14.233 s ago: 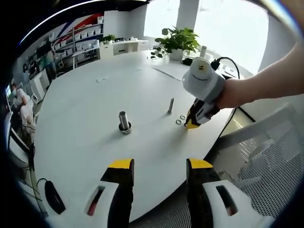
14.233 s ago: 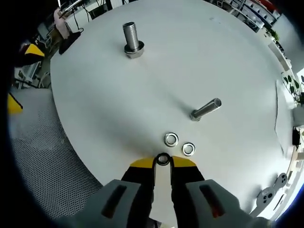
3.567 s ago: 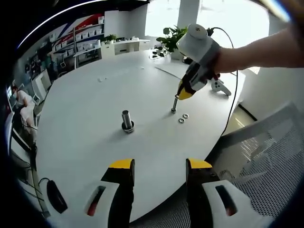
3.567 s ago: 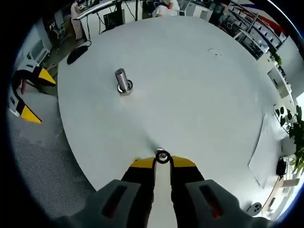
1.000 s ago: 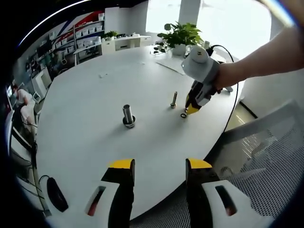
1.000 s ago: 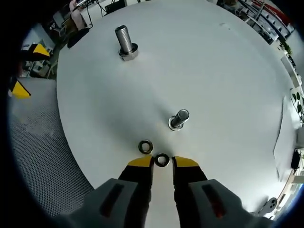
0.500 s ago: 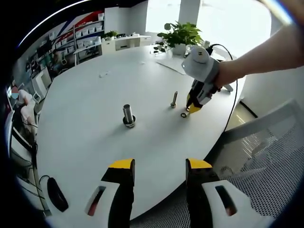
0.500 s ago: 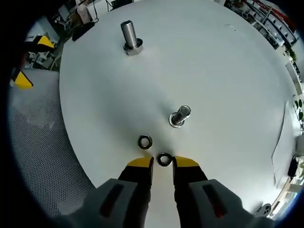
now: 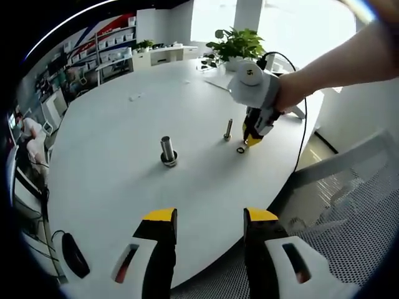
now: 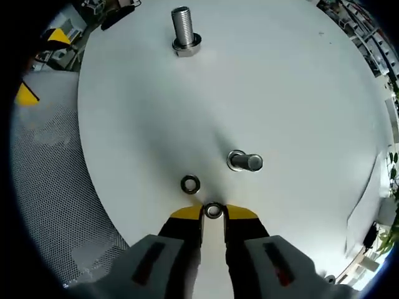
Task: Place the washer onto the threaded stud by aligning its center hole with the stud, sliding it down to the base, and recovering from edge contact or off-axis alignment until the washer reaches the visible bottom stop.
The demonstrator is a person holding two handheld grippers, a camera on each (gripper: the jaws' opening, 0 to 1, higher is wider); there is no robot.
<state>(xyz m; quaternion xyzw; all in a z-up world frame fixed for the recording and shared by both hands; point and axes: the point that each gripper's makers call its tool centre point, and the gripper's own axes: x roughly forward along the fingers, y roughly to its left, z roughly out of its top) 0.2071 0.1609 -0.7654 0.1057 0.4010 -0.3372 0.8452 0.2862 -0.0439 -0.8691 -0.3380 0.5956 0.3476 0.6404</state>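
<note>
While the white round worktop (image 10: pixel 299 75) spreads wide under me, a potted plant (image 9: pixel 237 47) stands at its far edge, with a mesh chair (image 9: pixel 349 205) beside its near rim. Toward its middle, the big threaded bolt (image 10: pixel 182 28) rises from a nut. Closer stands the slim threaded stud (image 10: pixel 245 161), a ring at its base. My left gripper (image 9: pixel 209 218) hangs with jaws spread, holding nothing. My right gripper (image 10: pixel 213 213) has jaws pinching a washer (image 10: pixel 213 210) down at the worktop, short of the stud. A spare washer (image 10: pixel 190 184) lies just beside.
</note>
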